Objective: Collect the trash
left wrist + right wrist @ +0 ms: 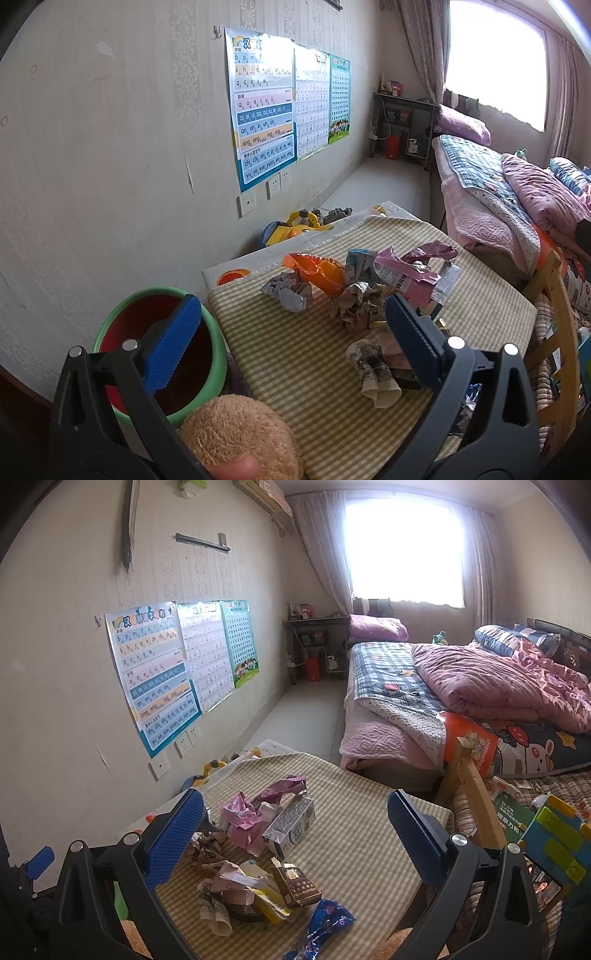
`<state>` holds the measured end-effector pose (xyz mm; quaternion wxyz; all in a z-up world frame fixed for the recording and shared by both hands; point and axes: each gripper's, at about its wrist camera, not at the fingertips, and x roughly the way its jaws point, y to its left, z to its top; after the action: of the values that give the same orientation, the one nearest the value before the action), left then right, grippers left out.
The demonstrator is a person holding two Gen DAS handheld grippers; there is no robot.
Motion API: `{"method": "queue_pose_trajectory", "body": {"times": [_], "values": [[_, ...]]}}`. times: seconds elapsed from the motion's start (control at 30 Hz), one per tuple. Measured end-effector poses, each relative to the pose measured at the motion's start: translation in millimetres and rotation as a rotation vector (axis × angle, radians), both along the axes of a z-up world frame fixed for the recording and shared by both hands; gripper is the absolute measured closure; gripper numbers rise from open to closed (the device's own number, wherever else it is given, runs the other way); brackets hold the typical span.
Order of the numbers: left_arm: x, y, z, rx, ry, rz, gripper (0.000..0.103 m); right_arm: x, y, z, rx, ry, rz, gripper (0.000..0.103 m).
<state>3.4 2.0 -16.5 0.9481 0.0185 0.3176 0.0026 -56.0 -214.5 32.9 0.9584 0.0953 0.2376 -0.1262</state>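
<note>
Trash [365, 291] lies scattered over the checked tablecloth [303, 354], filling the middle of your left wrist view and the lower middle of your right wrist view. Nothing is collected yet, as far as these views show.

Your left gripper [291, 332] has its jaws spread wide and holds nothing. Your right gripper [295, 834] is just as wide and just as empty.

The relation that matters is the bin. The green-rimmed bin [218, 354] sits at the lower left of the left view, just beside the table edge, with the left blue pad [173, 343] in front of its mouth. So your left side is the near one to the drop point, and the pile lies up and to the right of that.

The rolled paper [373, 369] looks nearest to your left gripper, low and right of centre, with its long axis running down the frame towards you.

For your right gripper, the brown cigarette pack [297, 884] and the blue wrapper [325, 923] lie low between the jaws, while the small carton [291, 823] and pink wrapper [243, 819] sit higher, left of centre.

I'd judge the rolled paper the handiest first pick for the left, given the short swing to the bin.
</note>
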Motion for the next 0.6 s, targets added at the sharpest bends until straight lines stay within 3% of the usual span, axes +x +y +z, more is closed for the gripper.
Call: {"method": "queue_pose_trajectory", "body": {"times": [0.23, 0.47, 0.6], "values": [[0.5, -1.8, -0.6, 0.010, -0.010, 0.004, 0.005, 3.5, -2.5, -3.1, 0.007, 0.012, 0.000, 0.007], [4.4, 3.9, -9.4, -0.044, -0.019, -0.015, 0.005, 10.0, -18.5, -23.7, 0.008, 0.048, 0.003, 0.007], [16.9, -9.0, -35.7, 0.067, 0.090, 0.008, 0.005, 19.1, -38.1, -52.2, 0.017, 0.122, 0.012, 0.007]]}}
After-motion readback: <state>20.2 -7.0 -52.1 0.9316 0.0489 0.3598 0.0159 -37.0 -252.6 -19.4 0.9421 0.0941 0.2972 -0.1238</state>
